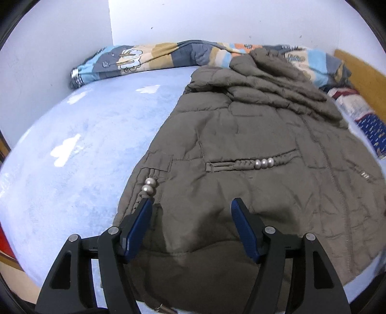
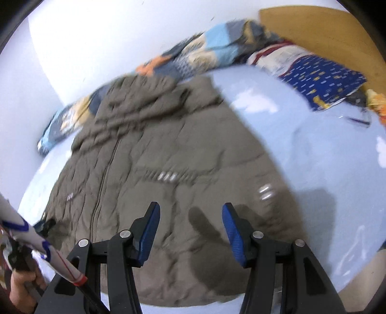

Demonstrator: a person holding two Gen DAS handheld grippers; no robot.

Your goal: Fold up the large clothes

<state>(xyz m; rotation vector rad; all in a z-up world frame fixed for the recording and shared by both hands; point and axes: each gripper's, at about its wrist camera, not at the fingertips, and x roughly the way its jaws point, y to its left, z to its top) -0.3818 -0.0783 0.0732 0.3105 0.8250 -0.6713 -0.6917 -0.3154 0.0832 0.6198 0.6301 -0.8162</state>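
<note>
Olive padded coat (image 1: 253, 149) lies flat on the bed (image 1: 79, 135), ready for folding; both tongs, left (image 1: 191, 205) and right (image 2: 191, 209), hang apart and empty above its hem.

A light blue bed sheet (image 1: 91, 135) with white patches covers the bed. A rolled patchwork quilt (image 1: 149, 59) in blue, grey, tan and orange lies along the white wall (image 1: 217, 21). A dark blue patterned cloth (image 2: 323, 77) sits near the wooden headboard (image 2: 333, 31).
</note>
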